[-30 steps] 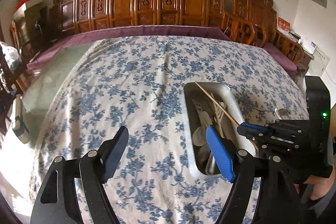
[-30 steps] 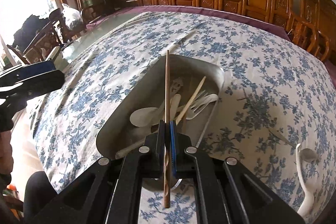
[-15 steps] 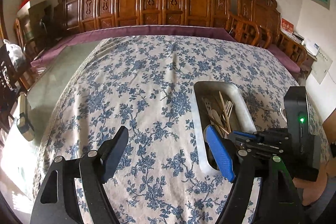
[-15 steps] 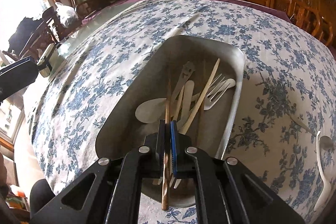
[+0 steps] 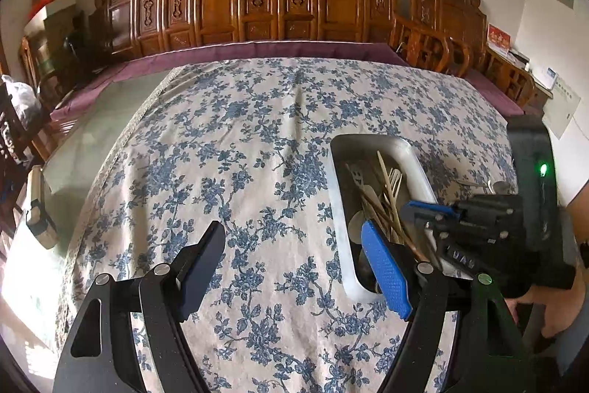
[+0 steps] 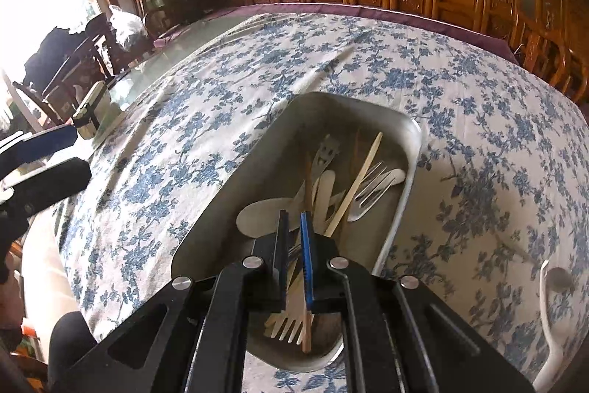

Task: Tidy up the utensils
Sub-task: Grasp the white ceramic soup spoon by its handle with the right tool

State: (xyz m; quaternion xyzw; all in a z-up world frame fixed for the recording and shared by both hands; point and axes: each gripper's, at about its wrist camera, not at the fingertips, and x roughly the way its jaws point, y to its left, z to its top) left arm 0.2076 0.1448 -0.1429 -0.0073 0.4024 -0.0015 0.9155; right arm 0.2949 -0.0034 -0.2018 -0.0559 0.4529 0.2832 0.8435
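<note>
Blown-out window (image 6: 40,13) glare, perhaps daylight

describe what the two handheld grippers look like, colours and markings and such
Both are black, angular frames with silver pivot screws. On the left gripper and on the right gripper, one finger has a textured blue pad and the other a black one. From the left view, the right one's body shows a lit green LED and white lettering.

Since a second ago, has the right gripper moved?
Yes. The right gripper has dropped into the metal tray and parted slightly; the chopstick lies inside.
</note>
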